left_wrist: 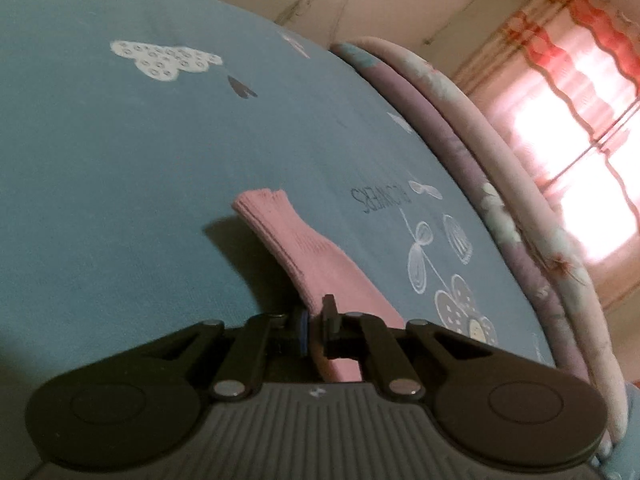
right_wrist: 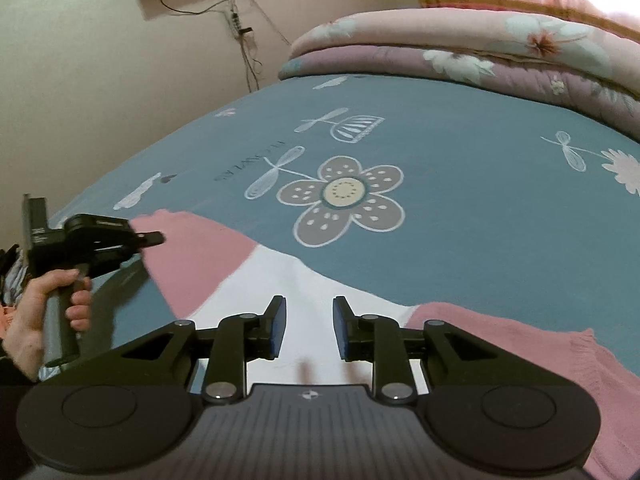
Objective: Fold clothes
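Observation:
A white sweater (right_wrist: 280, 276) with pink sleeves lies on the blue flowered bedsheet (right_wrist: 480, 208). In the left wrist view my left gripper (left_wrist: 316, 330) is shut on one pink sleeve (left_wrist: 296, 248). The ribbed cuff sticks up and away beyond the fingers, lifted off the sheet. The right wrist view shows this gripper (right_wrist: 154, 239) at the left, at the edge of that sleeve (right_wrist: 192, 256). My right gripper (right_wrist: 310, 328) is open over the white body, with no cloth pinched between its pads. The other pink sleeve (right_wrist: 520, 344) lies flat to its right.
Folded floral quilts (right_wrist: 460, 52) are stacked along the bed's far side. A bare wall with hanging cables (right_wrist: 240, 28) is behind the bed, and a bright curtained window (left_wrist: 572, 128) is beyond the quilts. A hand (right_wrist: 44, 304) grips the left gripper's handle.

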